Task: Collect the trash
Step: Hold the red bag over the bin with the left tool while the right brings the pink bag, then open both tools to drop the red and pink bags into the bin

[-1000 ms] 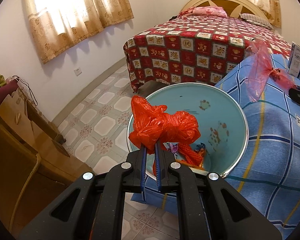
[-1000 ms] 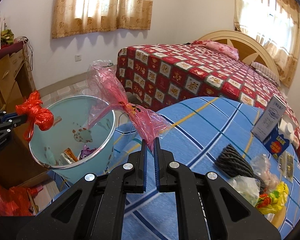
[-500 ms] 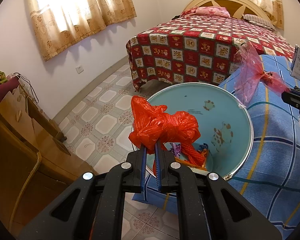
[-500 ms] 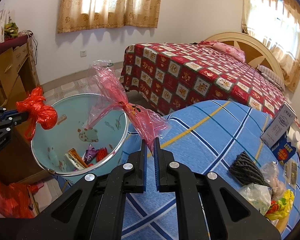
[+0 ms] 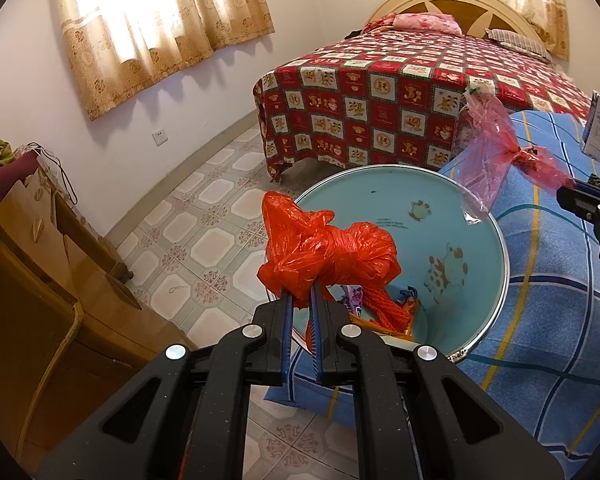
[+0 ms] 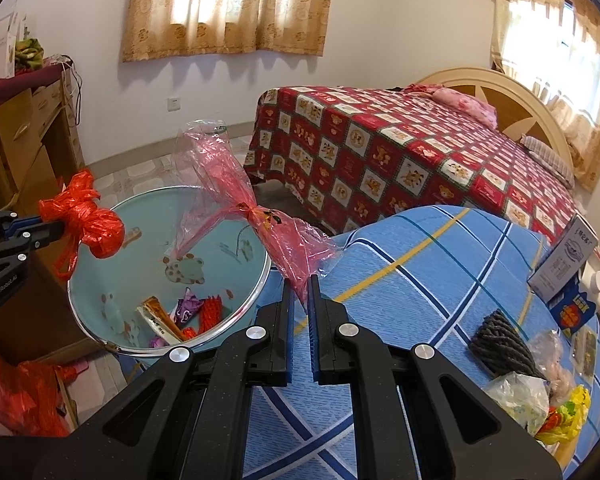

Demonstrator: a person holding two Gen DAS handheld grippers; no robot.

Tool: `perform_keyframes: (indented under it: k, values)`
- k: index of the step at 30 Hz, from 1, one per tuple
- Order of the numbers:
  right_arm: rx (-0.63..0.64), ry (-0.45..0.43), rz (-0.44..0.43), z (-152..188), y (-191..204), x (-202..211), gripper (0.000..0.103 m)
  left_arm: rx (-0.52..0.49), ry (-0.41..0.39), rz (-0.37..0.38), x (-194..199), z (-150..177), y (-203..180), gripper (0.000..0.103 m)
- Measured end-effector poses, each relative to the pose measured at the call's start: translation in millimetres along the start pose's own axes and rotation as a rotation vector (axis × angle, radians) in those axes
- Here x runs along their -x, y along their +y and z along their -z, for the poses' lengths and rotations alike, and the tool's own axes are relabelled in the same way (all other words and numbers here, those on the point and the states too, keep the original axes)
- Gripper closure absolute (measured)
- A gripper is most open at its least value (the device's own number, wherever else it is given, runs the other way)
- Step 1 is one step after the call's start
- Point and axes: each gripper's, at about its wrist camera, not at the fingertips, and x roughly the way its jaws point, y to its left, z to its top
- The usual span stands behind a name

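Two plastic bags, orange bag (image 5: 328, 254) in left tongs (image 5: 302, 300), pink bag (image 6: 260, 216) in right tongs (image 6: 299, 292).

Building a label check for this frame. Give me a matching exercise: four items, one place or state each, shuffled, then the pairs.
Things:
1. orange-red bag
2. pink see-through bag
3. snack wrappers
4. dark rope coil

Places or states:
A. lying on the blue checked cloth
B. clamped in the right hand-held gripper
C. at the bottom of the teal bin
D. clamped in the left hand-held gripper

Pairs: 1-D, 2-B, 3-C, 4-A
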Motion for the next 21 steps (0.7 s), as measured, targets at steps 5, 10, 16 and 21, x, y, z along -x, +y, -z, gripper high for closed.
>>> perform_keyframes:
  k: [5, 10, 16, 21]
  values:
    - [0.005, 0.000, -0.004, -1, 2, -1, 0.096, 0.001, 0.000, 0.001, 0, 0, 0, 0.095]
    - [0.009, 0.002, -0.007, -1, 5, -1, 0.096, 0.002, 0.000, 0.001, 0, 0, 0, 0.095]
    - [0.018, 0.002, -0.013, -4, 8, -1, 0.096, 0.004, 0.001, 0.002, 0, 0, 0, 0.095]
    - [0.027, 0.002, -0.026, -6, 14, -2, 0.096, 0.007, 0.000, 0.005, 0, 0, 0, 0.095]
